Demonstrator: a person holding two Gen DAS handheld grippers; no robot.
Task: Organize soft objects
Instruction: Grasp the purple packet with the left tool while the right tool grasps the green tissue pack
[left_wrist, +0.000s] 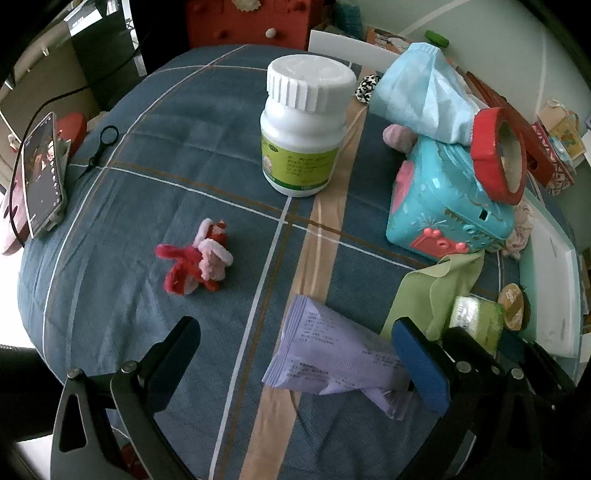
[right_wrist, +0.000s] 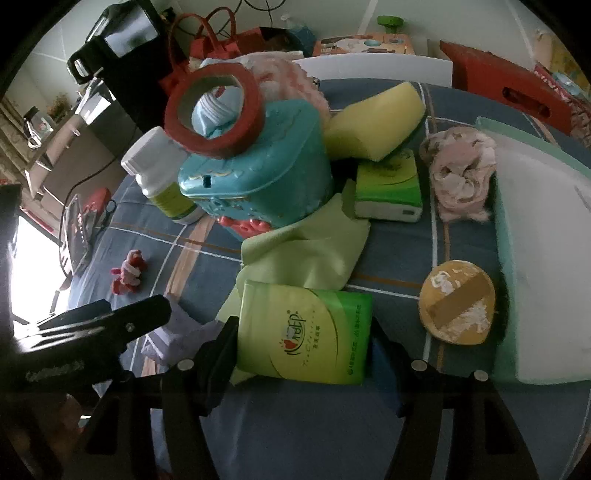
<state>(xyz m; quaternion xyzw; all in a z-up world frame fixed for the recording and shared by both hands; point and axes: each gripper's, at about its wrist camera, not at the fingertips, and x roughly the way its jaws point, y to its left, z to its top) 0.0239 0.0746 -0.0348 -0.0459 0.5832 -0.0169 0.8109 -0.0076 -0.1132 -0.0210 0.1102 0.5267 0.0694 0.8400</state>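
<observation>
Right wrist view shows the right gripper (right_wrist: 301, 345) with a green tissue pack (right_wrist: 304, 332) between its jaws. Both jaws sit right at the pack's two sides, so I judge they are pinching it, likely to lift it to a tidier spot. A light green cloth (right_wrist: 306, 251) lies just past the jaws, partly under the pack. Further ahead stand a teal box (right_wrist: 269, 173) with a red tape roll (right_wrist: 214, 110) on top, a yellow sponge (right_wrist: 376, 122) and a second tissue pack (right_wrist: 388, 188). To the right of the jaws lie a round yellow puff (right_wrist: 456, 308) and a pale scrunched cloth (right_wrist: 461, 170), beside a white foam tray (right_wrist: 546, 258).

Left wrist view shows the left gripper (left_wrist: 295, 350) with jaws wide open and holding nothing. A purple packet (left_wrist: 332, 354) lies on the checked blue cloth (left_wrist: 110, 221) between them, close to the right jaw, so it may be the next thing to pick up. Ahead and to the left lies a red and pink fluffy toy (left_wrist: 195, 264). Straight ahead stands a white bottle (left_wrist: 304, 125). Most soft things are not yet sorted.
</observation>
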